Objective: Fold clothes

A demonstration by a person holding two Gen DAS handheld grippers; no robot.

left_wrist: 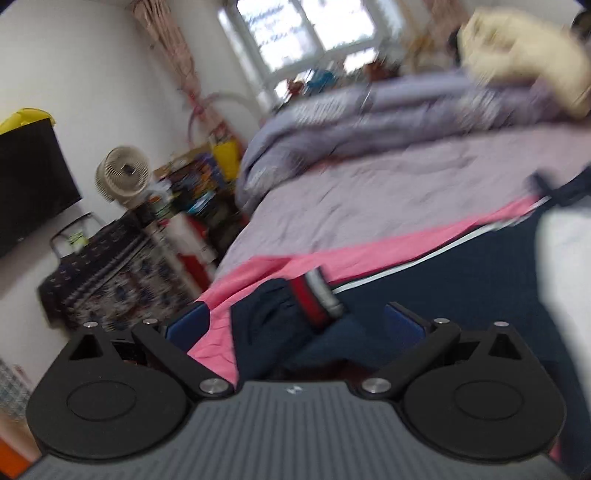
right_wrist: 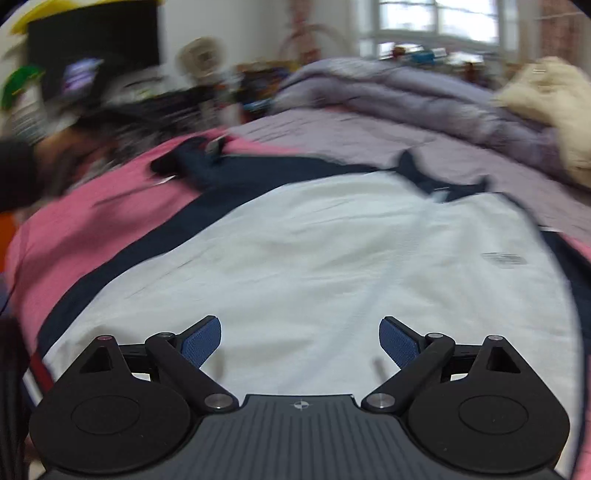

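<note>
In the left wrist view a dark television hangs on the white wall at the far left, with a round cream fan standing beside it and a patterned dark cloth draped over furniture below. Further right a cluttered shelf stands by the bed's edge. The left gripper hangs low over the bed, its jaws spread wide and holding nothing; between them lies a navy sleeve ending in a red, white and grey striped cuff. The sleeve rests on a pink sheet, which lies over the lilac bedspread. A bunched lilac duvet is heaped at the far side under the window, and a cream pillow sits at the upper right.

In the right wrist view a blurred hand shows at the far left near the sleeve's end. The jacket lies spread flat on the pink sheet, white panel up, navy trim along its left edge and a navy collar at the far end. The right gripper hovers just above the white panel, jaws released and empty.
</note>
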